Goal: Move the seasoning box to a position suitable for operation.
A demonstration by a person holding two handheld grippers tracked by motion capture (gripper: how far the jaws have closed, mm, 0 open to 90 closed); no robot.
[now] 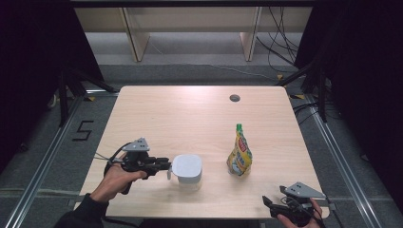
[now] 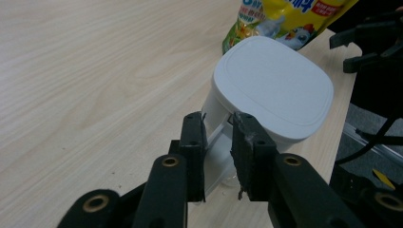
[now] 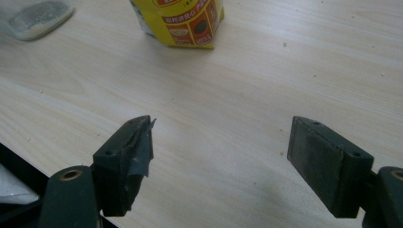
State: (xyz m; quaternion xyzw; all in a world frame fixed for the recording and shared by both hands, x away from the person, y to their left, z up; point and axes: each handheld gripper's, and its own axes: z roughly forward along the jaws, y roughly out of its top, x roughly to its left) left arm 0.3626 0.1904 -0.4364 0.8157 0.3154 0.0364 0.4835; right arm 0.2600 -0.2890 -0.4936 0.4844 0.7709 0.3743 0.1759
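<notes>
A clear container with a white lid [image 1: 187, 170] [image 2: 273, 85] stands near the table's front, left of centre. My left gripper [image 1: 165, 167] [image 2: 218, 142] comes at it from the left, its jaws shut on the container's white side handle. A yellow stand-up pouch with a green cap [image 1: 239, 154] [image 2: 285, 14] [image 3: 176, 21] stands upright to the container's right. My right gripper [image 1: 267, 204] [image 3: 223, 152] hovers at the front right edge, open, with bare wood between its jaws. The container's clear base [image 3: 33, 16] sits at the top left of the right gripper view.
The light wooden table [image 1: 190, 114] has a round cable hole [image 1: 234, 98] near its far edge. Wooden shelf legs and cables stand on the floor behind. A "5" [image 1: 83, 129] is marked on the floor at the left. Metal rails run along both sides.
</notes>
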